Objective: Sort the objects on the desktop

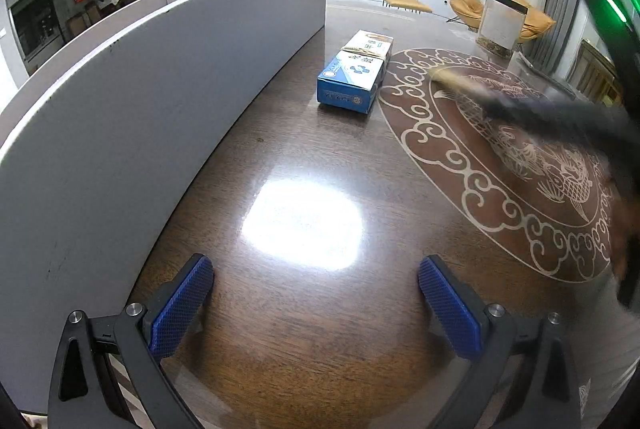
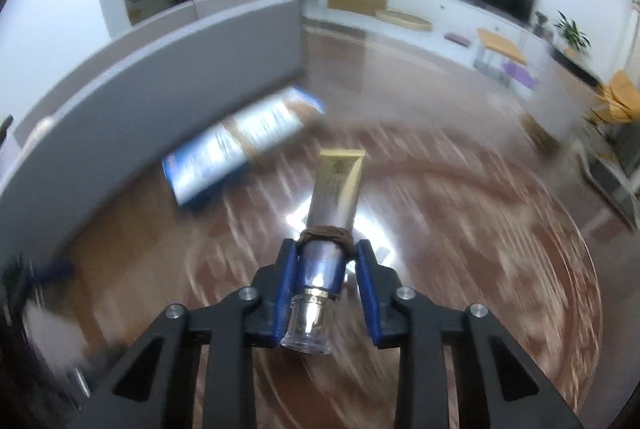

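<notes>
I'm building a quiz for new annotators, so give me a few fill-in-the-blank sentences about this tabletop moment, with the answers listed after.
1. The right gripper is shut on a ____ with a gold end and a clear cap.
2. The left gripper holds nothing; its jaws stand ____.
3. The blue and white box lies on the table beside a grey ____.
4. A band of brown ____ is wound around the thing in the right gripper.

Missing words: tube; open; partition; string

Your dark wooden surface carries a blue-and-white box at upper centre, beside the grey partition.
</notes>
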Available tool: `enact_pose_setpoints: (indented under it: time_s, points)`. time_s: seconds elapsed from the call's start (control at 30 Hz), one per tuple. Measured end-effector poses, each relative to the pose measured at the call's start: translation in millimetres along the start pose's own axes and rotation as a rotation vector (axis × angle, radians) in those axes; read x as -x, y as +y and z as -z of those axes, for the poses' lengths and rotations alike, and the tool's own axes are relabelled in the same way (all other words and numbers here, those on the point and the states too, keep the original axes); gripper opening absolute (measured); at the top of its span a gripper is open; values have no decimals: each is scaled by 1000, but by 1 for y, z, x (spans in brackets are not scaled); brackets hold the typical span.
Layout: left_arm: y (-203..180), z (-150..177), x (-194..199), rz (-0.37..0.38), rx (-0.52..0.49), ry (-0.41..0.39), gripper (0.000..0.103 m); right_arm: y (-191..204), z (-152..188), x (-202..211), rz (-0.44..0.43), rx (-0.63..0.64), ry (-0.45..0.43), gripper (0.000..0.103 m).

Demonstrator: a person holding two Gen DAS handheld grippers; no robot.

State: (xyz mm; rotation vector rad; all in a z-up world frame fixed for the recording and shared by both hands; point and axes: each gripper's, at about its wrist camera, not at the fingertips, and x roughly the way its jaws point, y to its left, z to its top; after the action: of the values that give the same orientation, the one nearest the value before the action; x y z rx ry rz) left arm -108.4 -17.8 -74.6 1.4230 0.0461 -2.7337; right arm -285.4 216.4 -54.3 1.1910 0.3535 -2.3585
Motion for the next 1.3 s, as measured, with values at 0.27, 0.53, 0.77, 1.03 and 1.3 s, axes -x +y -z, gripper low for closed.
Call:
enact_pose_setpoints:
  time_s: [0.27,0.53,0.77,1.03,1.3]
  points:
    - [1,1,1,0,0,0,103,-29,100,58,85,-70,-38,39]
    - [0,3,2,0,-4,-3,103,-41,111,65,87,-131,-13,86]
    - [-4,-4,-2,29,-47,15,103,-41,107,58,79,-120,6,100]
    - [-4,-64,-38,73,-66,87,103,-41,107,58,73,-117,9,102]
    - [-33,-112,-75,87,-145,92,103,-40,106,58,64,-116,9,103]
